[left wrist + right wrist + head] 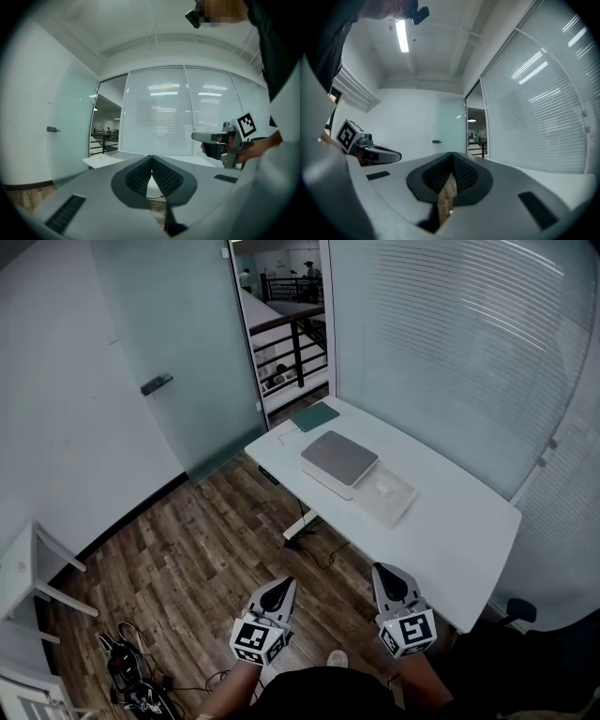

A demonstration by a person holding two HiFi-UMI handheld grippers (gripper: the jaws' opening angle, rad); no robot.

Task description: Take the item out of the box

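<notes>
A: Grey box (339,457) — where is it?
B: Flat on the white counter (450,521), at twelve o'clock from both claws, well apart.
A: And the claws?
B: Left claw (284,585) and right claw (380,573) — each pressed together, empty.

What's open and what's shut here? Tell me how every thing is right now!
left gripper, shut, nothing in it.
right gripper, shut, nothing in it.
grey box, lid on, lying flat on the white table.
green book, closed, lying flat.
blinds, down.
ceiling light, on.
</notes>
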